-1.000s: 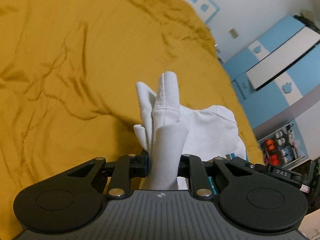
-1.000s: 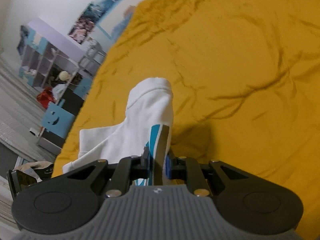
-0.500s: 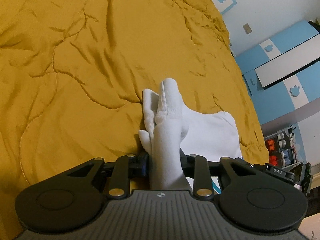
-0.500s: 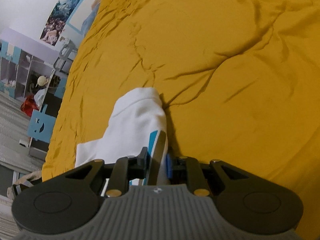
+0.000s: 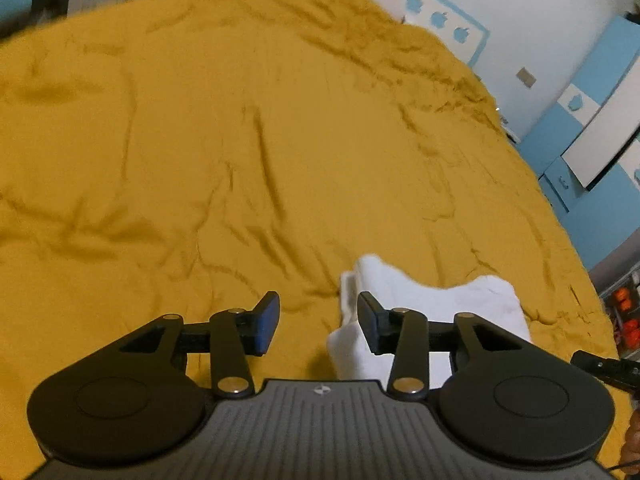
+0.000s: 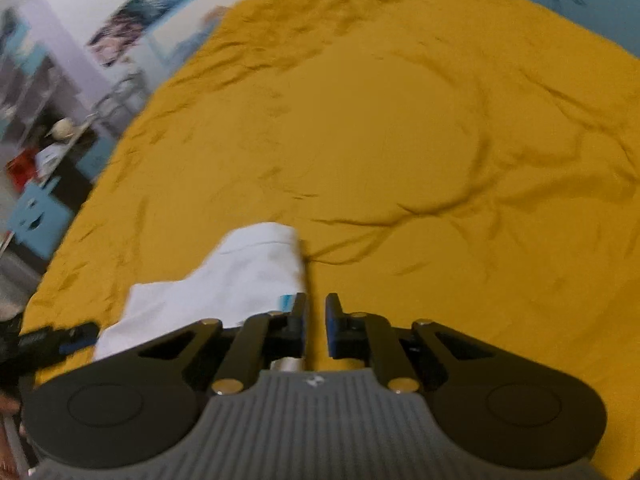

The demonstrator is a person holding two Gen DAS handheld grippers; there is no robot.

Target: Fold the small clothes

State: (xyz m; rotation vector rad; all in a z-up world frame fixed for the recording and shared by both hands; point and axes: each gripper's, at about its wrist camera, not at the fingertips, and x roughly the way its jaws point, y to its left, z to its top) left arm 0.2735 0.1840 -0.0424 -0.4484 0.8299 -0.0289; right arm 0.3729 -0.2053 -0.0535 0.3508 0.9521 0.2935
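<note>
Left gripper (image 5: 317,316) opens with nothing between its jaws, right gripper (image 6: 316,322) narrows on bare air, white garment (image 6: 240,276) at ten o'clock on the yellow blanket (image 6: 400,140).

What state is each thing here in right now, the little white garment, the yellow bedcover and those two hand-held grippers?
White garment: lying folded on the bedcover, gripped by neither tool.
Yellow bedcover: spread out, wrinkled.
Left hand-held gripper: jaws opening, nothing between them; the garment lies beside its right finger.
Right hand-held gripper: jaws closing to a narrow gap, nothing between them; the garment lies just to its left.
</note>
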